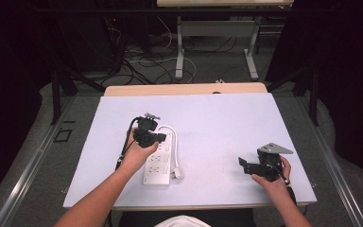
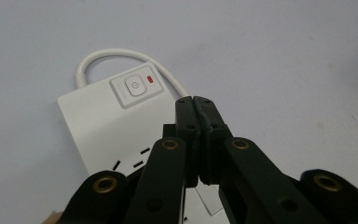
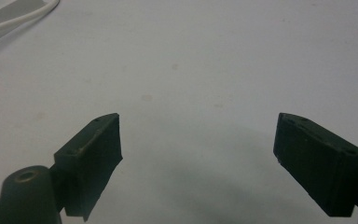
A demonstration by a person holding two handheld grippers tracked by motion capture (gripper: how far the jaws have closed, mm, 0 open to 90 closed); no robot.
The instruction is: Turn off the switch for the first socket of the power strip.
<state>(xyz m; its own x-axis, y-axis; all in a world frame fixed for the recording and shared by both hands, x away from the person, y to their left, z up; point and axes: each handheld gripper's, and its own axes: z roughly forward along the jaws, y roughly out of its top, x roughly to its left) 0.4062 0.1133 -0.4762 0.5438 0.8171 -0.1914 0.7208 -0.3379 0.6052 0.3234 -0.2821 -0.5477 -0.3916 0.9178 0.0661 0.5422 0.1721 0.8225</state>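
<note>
A white power strip (image 1: 157, 164) lies flat on the pale table cover, left of centre, with its white cable (image 1: 172, 137) looped round its far end. My left gripper (image 1: 159, 138) hangs over the strip's far end, held in a hand. In the left gripper view its jaws are pressed together with nothing between them; the left gripper (image 2: 194, 100) tip hovers just to the right of the strip's power button (image 2: 134, 86) and red light (image 2: 150, 80). My right gripper (image 1: 245, 165) rests near the front right. Its jaws stand wide apart over bare cover, so the right gripper (image 3: 198, 140) is open.
The pale cover (image 1: 217, 118) spans the table, with a wooden edge (image 1: 184, 89) showing at the far side. The strip's cable (image 3: 18, 16) crosses the top left corner of the right gripper view. Beyond the table are floor cables and another table's legs (image 1: 179, 56).
</note>
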